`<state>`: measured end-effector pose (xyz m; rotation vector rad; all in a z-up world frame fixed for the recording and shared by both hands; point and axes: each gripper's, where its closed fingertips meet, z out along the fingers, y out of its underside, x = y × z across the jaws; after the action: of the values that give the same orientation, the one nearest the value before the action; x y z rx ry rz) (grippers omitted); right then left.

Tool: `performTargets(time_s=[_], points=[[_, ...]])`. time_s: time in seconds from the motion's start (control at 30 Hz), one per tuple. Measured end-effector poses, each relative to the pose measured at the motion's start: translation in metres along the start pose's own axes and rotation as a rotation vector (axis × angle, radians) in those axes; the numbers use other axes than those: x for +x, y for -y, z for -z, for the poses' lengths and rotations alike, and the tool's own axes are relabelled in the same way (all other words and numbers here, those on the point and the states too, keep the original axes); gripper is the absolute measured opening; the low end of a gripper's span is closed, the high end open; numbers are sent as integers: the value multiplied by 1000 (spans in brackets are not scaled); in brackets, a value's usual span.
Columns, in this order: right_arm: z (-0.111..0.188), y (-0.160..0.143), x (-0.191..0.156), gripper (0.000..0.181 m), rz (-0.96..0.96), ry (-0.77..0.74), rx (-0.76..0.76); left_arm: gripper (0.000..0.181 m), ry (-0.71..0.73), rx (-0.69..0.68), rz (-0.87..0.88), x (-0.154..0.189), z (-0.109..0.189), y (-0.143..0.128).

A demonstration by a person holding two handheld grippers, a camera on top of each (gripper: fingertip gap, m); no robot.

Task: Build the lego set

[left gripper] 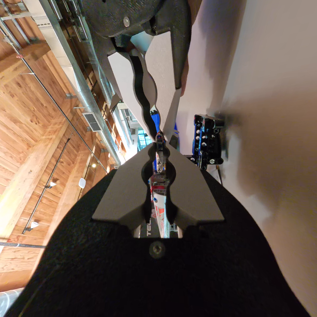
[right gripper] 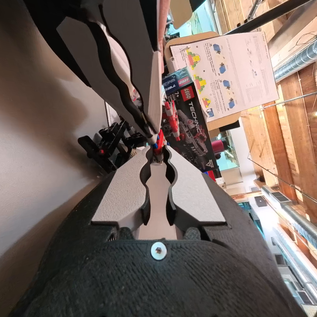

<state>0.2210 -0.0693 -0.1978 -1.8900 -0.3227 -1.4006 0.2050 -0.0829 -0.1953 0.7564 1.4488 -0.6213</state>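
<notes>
Both views rolled sideways; white table surface (left gripper: pixel 257 68) runs vertically in frame. Left gripper (left gripper: pixel 160 147), grey fingers with wavy black pads, closed to a narrow gap around a slim grey, white and red lego model (left gripper: pixel 160 161); pads touch the model at the tips. The model's white panels carry red markings and lettering, not transcribed. Right gripper (right gripper: pixel 157 151) nearly closed, tips pinching a small red and blue lego piece (right gripper: pixel 157 147) at the model's end. The two grippers meet tip to tip in both views, above the table. Black lego beam assembly (left gripper: pixel 208 142) with round pin holes rests on the table just beside the tips. Behind, in the right wrist view: dark cardboard lego set box (right gripper: pixel 193 127) with printed model picture and logo, standing upright; white printed instruction sheet (right gripper: pixel 228 72) with coloured brick diagrams fixed on a board. Wooden plank ceiling (left gripper: pixel 34 128) with metal ducts.
</notes>
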Motion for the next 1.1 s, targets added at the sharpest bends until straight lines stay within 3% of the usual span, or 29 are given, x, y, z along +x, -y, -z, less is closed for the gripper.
performTargets(time_s=[0.27,0.47,0.63,0.73,0.83,1.1], points=[[-1,1,2,8,35,-35,-23,4,-49,31,245,-3,2,-2],[2,-2,2,7,96,-60,-29,4,-66,47,273,-3,3,-2],[3,-3,0,7,160,-79,-42,4,-11,23,-13,-2,5,-1],[5,-4,0,6,195,-91,-44,4,-71,54,186,-2,5,-1],[6,-3,-1,7,237,-101,-47,4,-105,94,252,-2,7,-1],[5,-6,-1,7,255,-105,-76,4,-101,35,-78,0,4,-1]])
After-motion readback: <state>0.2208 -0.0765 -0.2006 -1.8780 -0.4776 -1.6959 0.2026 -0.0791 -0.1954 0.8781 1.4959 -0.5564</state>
